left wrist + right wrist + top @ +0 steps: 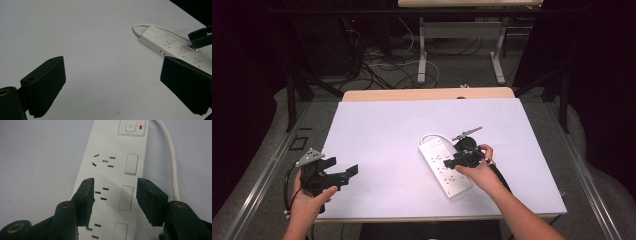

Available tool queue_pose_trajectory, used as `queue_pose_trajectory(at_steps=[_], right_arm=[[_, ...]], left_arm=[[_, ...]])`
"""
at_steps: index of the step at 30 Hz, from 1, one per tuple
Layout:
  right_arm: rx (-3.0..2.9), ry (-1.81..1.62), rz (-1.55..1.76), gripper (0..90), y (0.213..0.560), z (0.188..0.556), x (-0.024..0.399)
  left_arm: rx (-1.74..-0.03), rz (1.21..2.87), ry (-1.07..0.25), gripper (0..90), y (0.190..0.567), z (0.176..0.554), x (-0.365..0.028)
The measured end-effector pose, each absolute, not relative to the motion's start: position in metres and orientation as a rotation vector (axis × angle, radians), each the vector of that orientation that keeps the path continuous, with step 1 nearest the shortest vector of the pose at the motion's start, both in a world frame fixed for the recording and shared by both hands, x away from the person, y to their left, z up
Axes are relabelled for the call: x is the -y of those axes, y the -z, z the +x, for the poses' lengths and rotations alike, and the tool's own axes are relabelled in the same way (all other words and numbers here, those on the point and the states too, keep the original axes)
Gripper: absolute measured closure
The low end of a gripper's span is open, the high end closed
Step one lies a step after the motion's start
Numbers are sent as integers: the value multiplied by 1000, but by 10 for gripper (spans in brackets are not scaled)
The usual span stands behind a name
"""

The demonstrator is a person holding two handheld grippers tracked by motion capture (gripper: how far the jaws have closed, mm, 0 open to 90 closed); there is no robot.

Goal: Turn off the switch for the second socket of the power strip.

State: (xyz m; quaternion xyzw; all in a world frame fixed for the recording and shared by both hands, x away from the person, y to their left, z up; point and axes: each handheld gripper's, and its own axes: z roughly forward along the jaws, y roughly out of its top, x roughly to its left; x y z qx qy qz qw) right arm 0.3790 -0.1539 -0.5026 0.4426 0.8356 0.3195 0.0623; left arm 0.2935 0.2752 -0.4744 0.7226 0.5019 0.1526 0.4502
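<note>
**Right gripper over power strip**

The white power strip (445, 168) lies right of centre on the table (377, 130). The right gripper (115, 195) hovers over it, jaws parted, gripping nothing. The left gripper (343, 175), near left, is spread wide, empty.

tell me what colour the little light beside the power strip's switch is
Red; the light shows best in the right gripper view.

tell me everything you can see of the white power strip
The white power strip is a long flat bar, plastic by its look, lying flat and diagonal on the white table. It has rows of socket slots, a switch with a red mark at its far end and a white cord curving off there. The right gripper hangs over it, jaws apart.
</note>
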Motion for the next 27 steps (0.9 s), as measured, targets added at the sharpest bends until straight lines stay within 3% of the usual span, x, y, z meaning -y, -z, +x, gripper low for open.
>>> queue_pose_trajectory(at_steps=[9, 16, 27], right_arm=[[-2532, -996, 1329, 479, 498, 378, 154], [-2494, -1019, 1329, 348, 490, 376, 156], [-2427, -1092, 1260, 278, 476, 375, 159]], left_arm=[[-1243, 1788, -375, 62, 475, 294, -274], [-1242, 1785, -376, 62, 475, 293, -275], [-1243, 1783, -377, 62, 474, 293, -276]])
